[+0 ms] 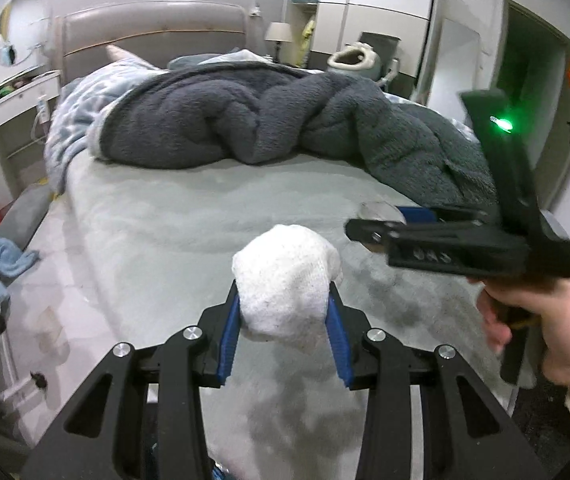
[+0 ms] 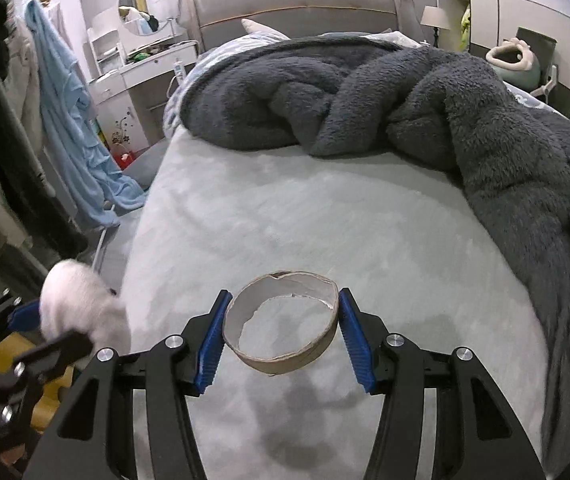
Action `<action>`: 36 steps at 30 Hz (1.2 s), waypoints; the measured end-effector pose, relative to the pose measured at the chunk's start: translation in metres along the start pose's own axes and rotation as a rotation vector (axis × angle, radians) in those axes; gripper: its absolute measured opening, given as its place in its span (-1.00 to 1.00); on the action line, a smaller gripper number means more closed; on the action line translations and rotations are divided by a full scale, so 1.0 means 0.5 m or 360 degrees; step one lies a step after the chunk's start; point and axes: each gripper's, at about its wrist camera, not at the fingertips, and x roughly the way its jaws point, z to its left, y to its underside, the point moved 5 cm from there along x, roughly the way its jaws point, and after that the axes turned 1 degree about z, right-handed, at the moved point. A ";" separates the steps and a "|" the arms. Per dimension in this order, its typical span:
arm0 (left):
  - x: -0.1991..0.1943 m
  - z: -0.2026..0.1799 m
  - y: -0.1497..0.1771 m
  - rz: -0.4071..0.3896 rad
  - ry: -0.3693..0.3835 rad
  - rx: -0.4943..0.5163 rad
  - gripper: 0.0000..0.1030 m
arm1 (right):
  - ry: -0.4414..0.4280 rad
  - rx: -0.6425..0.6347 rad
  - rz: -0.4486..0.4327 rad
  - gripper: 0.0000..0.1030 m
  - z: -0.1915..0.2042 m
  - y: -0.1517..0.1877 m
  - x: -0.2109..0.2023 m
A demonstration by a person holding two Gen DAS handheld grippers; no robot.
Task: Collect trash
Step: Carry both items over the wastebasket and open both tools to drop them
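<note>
Left wrist view: left gripper (image 1: pixel 285 316) clamped on tissue wad (image 1: pixel 287 280), held above bed (image 1: pixel 165 216); soft, light, best pinched across its middle. Right wrist view: right gripper (image 2: pixel 283 332) clamped on cardboard ring (image 2: pixel 281 322), above bed (image 2: pixel 285 208); thin, torn, crushable, so gripped gently across its width.

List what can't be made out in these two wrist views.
- Trash bin: in neither view, so the drop-off spot is unknown.
- Right gripper, left view: motion-blurred, and the ring it holds barely shows.
- Tissue wad, right view: blurred at the left edge.
- Wad's underside, left view: hidden by the fingers.
- Floor beside the bed: cut off by both frames.
</note>
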 end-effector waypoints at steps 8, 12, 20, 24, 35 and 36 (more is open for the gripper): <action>-0.047 0.042 0.051 0.0011 -0.0128 -0.0125 -0.18 | -0.0013 -0.0074 -0.0009 0.05 0.068 0.046 -0.044; -0.058 0.071 0.078 0.0044 -0.0157 -0.0247 -0.18 | -0.0050 -0.0088 -0.0040 0.05 0.097 0.049 -0.071; -0.064 0.122 0.144 0.0155 -0.0282 -0.0316 -0.18 | -0.0123 -0.0167 -0.0083 0.05 0.177 0.050 -0.102; -0.065 0.164 0.179 0.0209 -0.0294 -0.0407 -0.17 | -0.0161 -0.0211 -0.0086 0.05 0.218 0.048 -0.100; -0.046 0.270 0.283 0.0433 -0.0355 -0.0601 -0.17 | -0.0283 -0.0381 -0.0061 0.05 0.352 0.046 -0.076; -0.045 0.278 0.292 0.0452 -0.0361 -0.0613 -0.17 | -0.0292 -0.0391 -0.0061 0.05 0.361 0.045 -0.076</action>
